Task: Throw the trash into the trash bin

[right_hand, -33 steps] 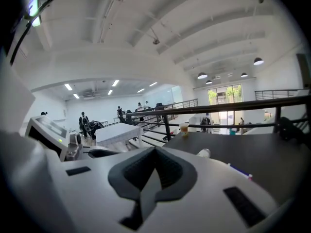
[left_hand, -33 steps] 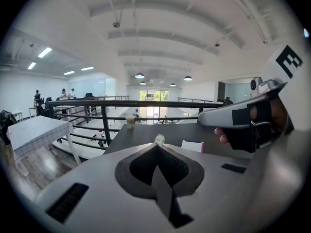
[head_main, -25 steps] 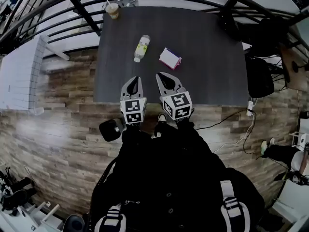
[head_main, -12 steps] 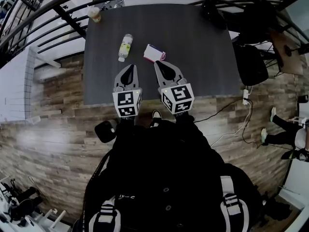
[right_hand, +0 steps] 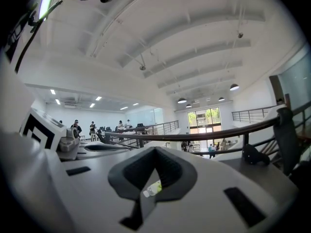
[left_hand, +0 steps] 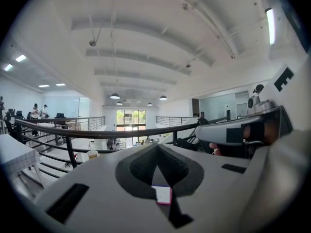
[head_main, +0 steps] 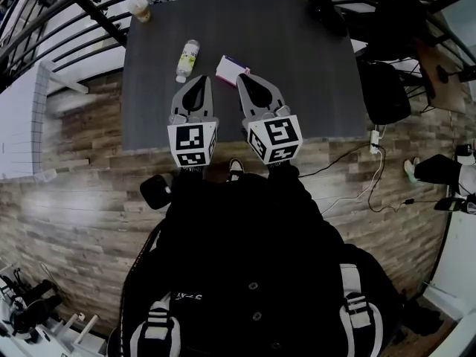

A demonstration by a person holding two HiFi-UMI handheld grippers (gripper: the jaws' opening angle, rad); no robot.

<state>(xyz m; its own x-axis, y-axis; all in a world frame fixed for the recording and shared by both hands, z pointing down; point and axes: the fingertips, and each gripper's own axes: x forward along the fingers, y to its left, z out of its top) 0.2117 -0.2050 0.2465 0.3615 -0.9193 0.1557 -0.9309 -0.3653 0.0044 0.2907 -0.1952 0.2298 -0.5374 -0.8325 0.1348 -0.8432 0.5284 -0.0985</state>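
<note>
While your left gripper [head_main: 199,81] and right gripper [head_main: 243,79] hang clenched and empty over the table [head_main: 305,73], bottle [head_main: 187,59] and box [head_main: 231,70] lie just ahead.

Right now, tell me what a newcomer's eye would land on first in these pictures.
The left gripper and right gripper stand out first: side by side over the near half of the dark table, jaws shut, holding nothing. Just beyond their tips lie a clear plastic bottle on its side and a small white box with a pink edge. A cup stands at the table's far left corner.
</note>
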